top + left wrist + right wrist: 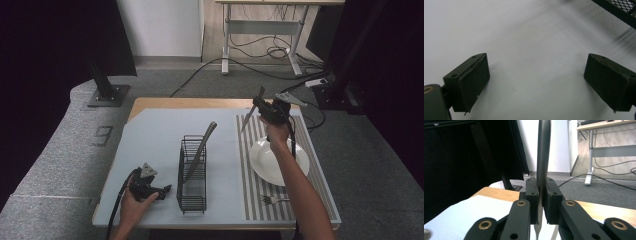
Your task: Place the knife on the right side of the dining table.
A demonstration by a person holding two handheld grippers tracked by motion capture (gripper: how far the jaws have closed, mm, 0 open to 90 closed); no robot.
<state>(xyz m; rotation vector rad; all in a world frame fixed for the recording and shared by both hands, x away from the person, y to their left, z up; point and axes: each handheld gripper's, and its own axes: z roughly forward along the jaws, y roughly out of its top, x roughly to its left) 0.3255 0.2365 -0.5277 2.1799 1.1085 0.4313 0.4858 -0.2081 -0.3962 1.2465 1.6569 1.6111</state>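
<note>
knife (543,150) handle cut off above; rack (617,10) corner blurred

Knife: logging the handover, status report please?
Right gripper shut on knife, lifted above placemat. Left gripper open, low beside rack. Nothing blocking.

**Knife held aloft over the mat**

We see 1 table knife (251,111), slim and grey metal, clamped near its middle in the right gripper (263,107). It hangs tilted above the striped placemat's far edge, handle toward 1 o'clock, blade tip toward 7 o'clock.
</note>
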